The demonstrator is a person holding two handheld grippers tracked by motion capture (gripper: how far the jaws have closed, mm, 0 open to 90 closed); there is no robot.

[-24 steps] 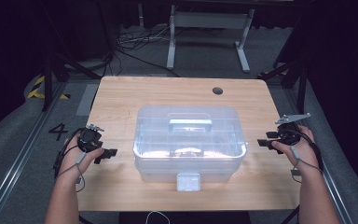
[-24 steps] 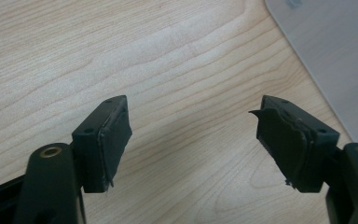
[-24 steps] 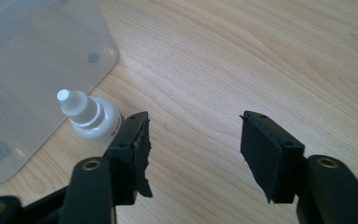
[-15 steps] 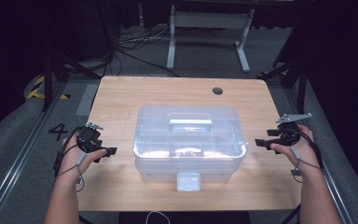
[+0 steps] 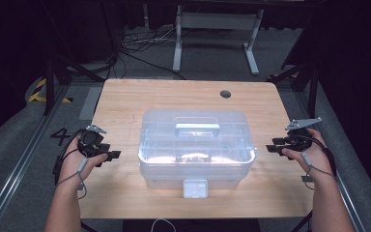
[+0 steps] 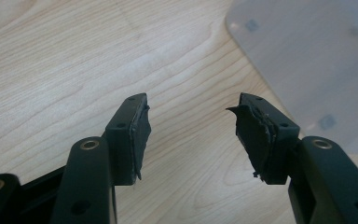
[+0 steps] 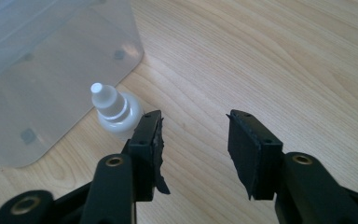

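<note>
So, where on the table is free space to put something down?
The far strip of the table behind the clear box is bare except a small round hole. The strip at the left tool is also free. By the right tool it is tighter: a small white bottle stands beside the box.

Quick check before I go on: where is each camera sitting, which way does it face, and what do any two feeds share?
High view: above the person's side, looking forward and down; both forearms, left gripper and right gripper flank the clear box.
Left gripper view: rides that gripper, open jaws over the table.
Right gripper view: its gripper, open, beside a small white bottle.
Shared: all three show the box.
</note>
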